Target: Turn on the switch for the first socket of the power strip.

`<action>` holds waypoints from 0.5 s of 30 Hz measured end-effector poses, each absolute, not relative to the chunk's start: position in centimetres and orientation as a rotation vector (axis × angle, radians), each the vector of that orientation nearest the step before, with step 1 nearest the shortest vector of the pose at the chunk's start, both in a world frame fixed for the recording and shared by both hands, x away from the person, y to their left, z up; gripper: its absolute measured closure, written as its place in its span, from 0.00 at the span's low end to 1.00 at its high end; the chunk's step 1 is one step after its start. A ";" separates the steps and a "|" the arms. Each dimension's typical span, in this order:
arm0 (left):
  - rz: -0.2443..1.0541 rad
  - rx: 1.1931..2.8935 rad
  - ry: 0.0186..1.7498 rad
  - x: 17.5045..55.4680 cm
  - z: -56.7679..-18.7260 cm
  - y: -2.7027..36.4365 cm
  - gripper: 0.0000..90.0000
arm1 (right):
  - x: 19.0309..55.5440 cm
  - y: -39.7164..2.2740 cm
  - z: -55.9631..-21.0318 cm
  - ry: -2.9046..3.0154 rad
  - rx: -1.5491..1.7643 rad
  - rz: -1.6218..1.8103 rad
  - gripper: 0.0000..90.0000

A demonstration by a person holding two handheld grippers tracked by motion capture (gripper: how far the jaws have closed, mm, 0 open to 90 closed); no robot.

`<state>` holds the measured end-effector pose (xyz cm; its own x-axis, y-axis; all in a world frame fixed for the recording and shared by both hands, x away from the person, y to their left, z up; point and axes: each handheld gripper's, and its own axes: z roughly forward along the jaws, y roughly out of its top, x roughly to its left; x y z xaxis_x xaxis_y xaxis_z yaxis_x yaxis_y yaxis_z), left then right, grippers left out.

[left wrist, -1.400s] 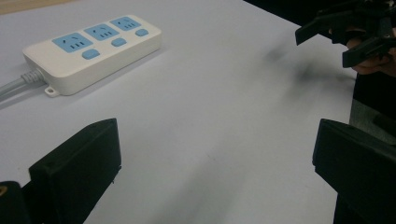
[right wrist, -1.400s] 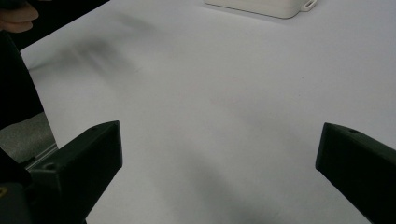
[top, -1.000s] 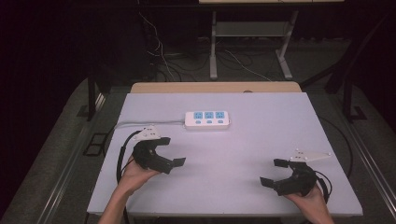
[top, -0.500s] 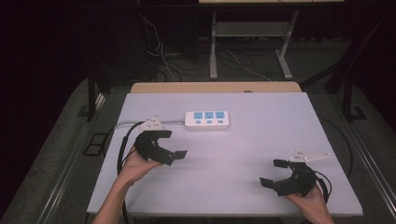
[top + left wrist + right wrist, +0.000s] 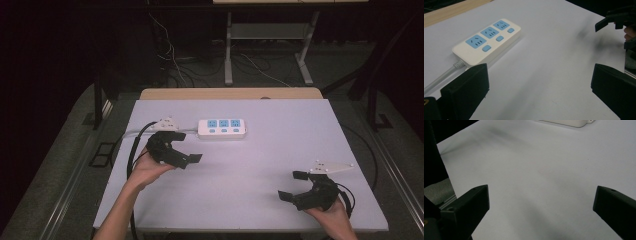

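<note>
A white power strip (image 5: 221,128) with three blue sockets and blue switches lies flat at the back middle of the white table (image 5: 260,150). My left gripper (image 5: 186,147) is held open just in front and to the left of the strip, a little apart from it, with nothing between its jaws. In the left gripper view the power strip (image 5: 487,41) lies close ahead on the left, beyond the wide-open left gripper (image 5: 537,92). My right gripper (image 5: 291,185) is open and empty near the table's front right. The right gripper (image 5: 540,207) faces bare table, and the power strip's edge (image 5: 571,122) sits at the top.
The strip's pale cord (image 5: 439,78) runs off to the left. The other gripper (image 5: 616,20) appears far off at the upper right of the left gripper view. A wooden board edge (image 5: 230,93) borders the table's back. Metal legs (image 5: 228,50) and floor cables (image 5: 260,65) lie behind.
My left gripper has moved forward across the table, closer to the power strip. The right gripper has stayed about where it was, still open.
</note>
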<state>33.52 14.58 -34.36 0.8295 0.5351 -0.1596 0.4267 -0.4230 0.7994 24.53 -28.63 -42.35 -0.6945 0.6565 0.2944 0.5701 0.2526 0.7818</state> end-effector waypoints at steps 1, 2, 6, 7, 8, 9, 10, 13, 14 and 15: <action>0.147 2.079 0.701 33.7 -34.3 14.5 0.00 | 24.5 -28.6 -42.3 2.412 1.184 1.443 0.00; 0.145 2.082 0.701 33.8 -34.2 14.5 0.00 | 24.5 -28.6 -42.3 2.412 1.184 1.443 0.00; 0.152 2.092 0.695 34.2 -33.8 14.2 0.00 | 24.5 -28.7 -42.4 2.412 1.183 1.444 0.00; 0.154 2.099 0.691 34.3 -33.7 14.2 0.00 | 24.5 -28.7 -42.4 2.412 1.184 1.442 0.00; 0.154 2.098 0.692 34.4 -33.6 14.2 0.00 | 24.5 -28.7 -42.4 2.413 1.183 1.442 0.00; 0.154 2.101 0.690 34.5 -33.5 14.2 0.00 | 24.5 -28.7 -42.4 2.413 1.184 1.441 0.00; 0.156 2.102 0.691 34.7 -33.5 14.1 0.00 | 24.5 -28.7 -42.4 2.413 1.184 1.441 0.00; 0.159 2.106 0.691 35.0 -33.2 14.1 0.00 | 24.5 -28.7 -42.4 2.413 1.185 1.441 0.00; 0.161 2.111 0.689 35.2 -33.1 14.1 0.00 | 24.5 -28.7 -42.4 2.413 1.184 1.440 0.00; 0.160 2.109 0.691 35.3 -33.1 14.1 0.00 | 24.5 -28.7 -42.4 2.413 1.186 1.441 0.00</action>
